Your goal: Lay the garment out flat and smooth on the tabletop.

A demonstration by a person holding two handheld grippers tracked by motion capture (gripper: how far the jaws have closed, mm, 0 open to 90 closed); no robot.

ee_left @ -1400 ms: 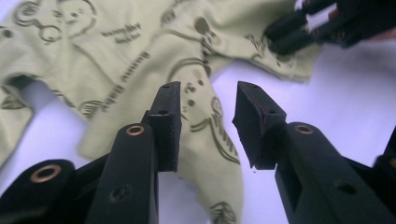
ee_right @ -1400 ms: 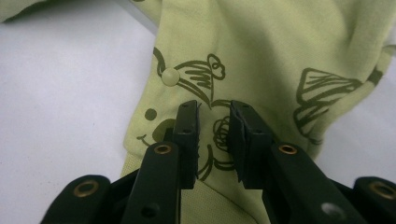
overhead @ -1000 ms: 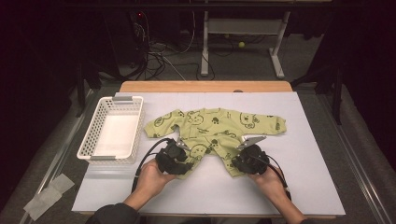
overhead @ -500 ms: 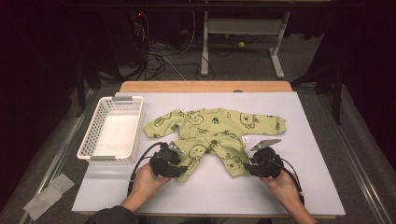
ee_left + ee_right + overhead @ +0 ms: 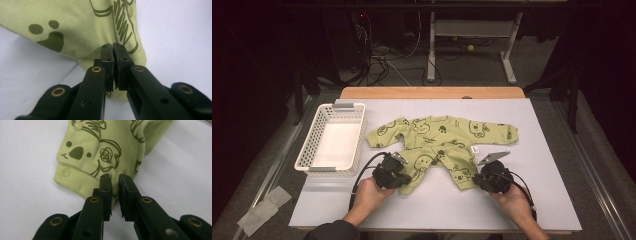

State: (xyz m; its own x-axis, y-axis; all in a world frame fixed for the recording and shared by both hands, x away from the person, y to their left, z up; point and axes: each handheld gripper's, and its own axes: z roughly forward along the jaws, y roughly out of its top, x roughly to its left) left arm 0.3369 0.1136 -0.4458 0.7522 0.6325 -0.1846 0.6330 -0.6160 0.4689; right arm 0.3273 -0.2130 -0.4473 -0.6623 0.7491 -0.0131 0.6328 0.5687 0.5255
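Note:
A light green baby suit (image 5: 442, 134) printed with dark koalas lies flat on the white table cover, sleeves spread and legs toward me. My left gripper (image 5: 403, 175) sits at the end of its left leg. Its jaws have just been closing and now pinch the leg's hem (image 5: 82, 37) between the pads (image 5: 114, 50). My right gripper (image 5: 475, 180) is at the end of the other leg. Its jaws have just been closing too, with the ribbed cuff's edge (image 5: 75, 180) puckered in the narrow gap between them (image 5: 114, 180).
A white plastic basket (image 5: 309, 145) with nothing in it stands at the left of the table cover (image 5: 542, 200). Behind the table are dark floor, cables and a white stand's legs (image 5: 507, 60). A piece of tape (image 5: 262, 210) lies off the front left corner.
Both hands drew back a little toward the front edge, with the suit's legs stretched out. Both grippers' jaws have come together on the leg ends.

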